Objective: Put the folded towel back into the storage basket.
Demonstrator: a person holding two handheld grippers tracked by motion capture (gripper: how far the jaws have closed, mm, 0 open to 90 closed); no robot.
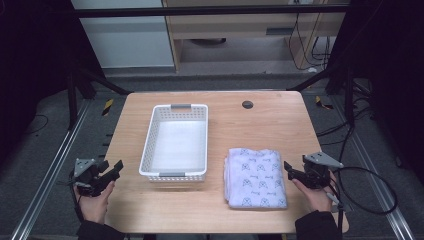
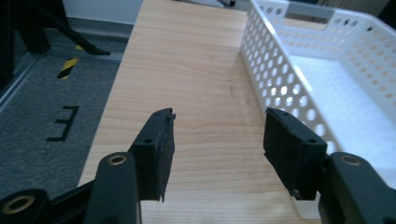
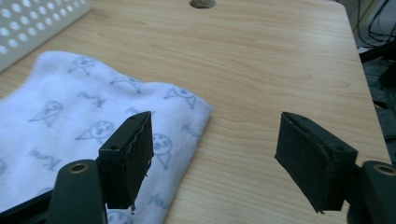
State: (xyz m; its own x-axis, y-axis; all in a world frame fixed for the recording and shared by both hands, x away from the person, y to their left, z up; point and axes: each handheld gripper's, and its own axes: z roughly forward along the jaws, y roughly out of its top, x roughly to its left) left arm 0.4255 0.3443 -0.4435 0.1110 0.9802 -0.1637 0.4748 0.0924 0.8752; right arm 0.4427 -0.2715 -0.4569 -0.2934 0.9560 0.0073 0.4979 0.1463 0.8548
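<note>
Our left gripper (image 1: 114,169) hovers at the tabletop's (image 1: 260,120) left edge, held in our left hand (image 1: 94,197), with its 2 black jaws spread wide and nothing between them. In the left gripper view that gripper (image 2: 218,135) looks along bare wood, with the perforated long wall of the white basket (image 2: 280,79) running just beside its right-hand jaw; we cannot tell whether that jaw touches the basket's near corner.

Our right gripper (image 1: 290,170) sits at the right side of the tabletop, held in our right hand (image 1: 316,196), its jaws also parted and empty. A black cable (image 1: 372,192) loops from it over the floor to the right. In the right gripper view the gripper (image 3: 215,142) has 1 jaw over the corner of the folded towel (image 3: 88,135) and the other over bare wood; whether the jaw presses on the cloth is not clear.

From the high view, the white basket (image 1: 176,175) stands empty in the middle of the tabletop, slightly left of centre, its long sides running away from us and grey handles at both short ends. The folded towel (image 1: 255,177) lies flat just to the right of the basket, apart from it, near the front edge. It is pale white-lilac with small blue printed figures. A small dark round grommet (image 1: 247,104) is set in the tabletop near the far edge, well apart from both the basket and the towel.
</note>
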